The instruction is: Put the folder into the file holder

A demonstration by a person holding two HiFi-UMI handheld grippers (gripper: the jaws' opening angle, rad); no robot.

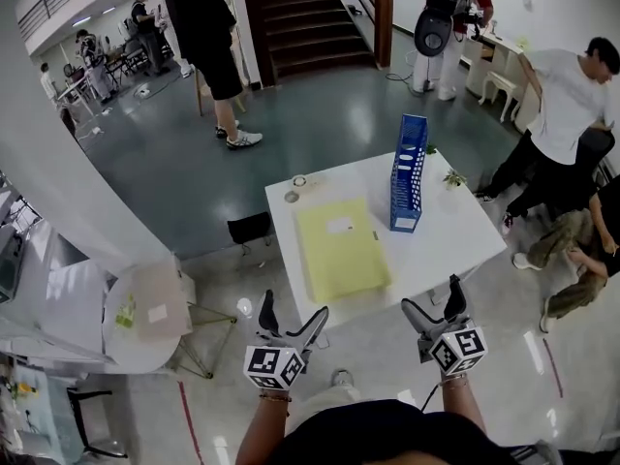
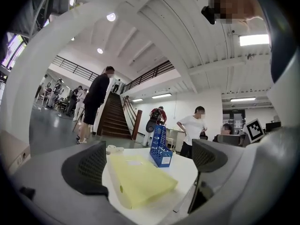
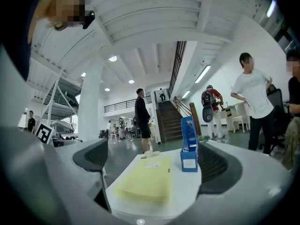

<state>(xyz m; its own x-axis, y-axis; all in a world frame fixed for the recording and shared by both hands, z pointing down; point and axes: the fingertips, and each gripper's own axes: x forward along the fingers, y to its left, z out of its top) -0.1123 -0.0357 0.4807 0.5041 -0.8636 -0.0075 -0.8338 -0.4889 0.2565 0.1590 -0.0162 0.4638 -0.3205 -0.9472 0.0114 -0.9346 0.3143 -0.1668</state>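
Observation:
A pale yellow folder (image 1: 340, 248) (image 2: 138, 179) (image 3: 145, 180) lies flat on the white table (image 1: 455, 240). To its right stands an upright blue file holder (image 1: 409, 172) (image 2: 160, 150) (image 3: 189, 150), with nothing seen in it. My left gripper (image 1: 294, 319) (image 2: 149, 167) is open in the air just off the table's near edge, in front of the folder's near left corner. My right gripper (image 1: 434, 302) (image 3: 154, 162) is also open near the table's front right corner. Nothing is between either pair of jaws.
A roll of tape (image 1: 299, 181) and a small round thing (image 1: 292, 197) sit at the table's far left corner, a small plant (image 1: 453, 177) at the far right. A black chair (image 1: 251, 229) stands left of the table, a round side table (image 1: 145, 318) further left. People stand and sit around.

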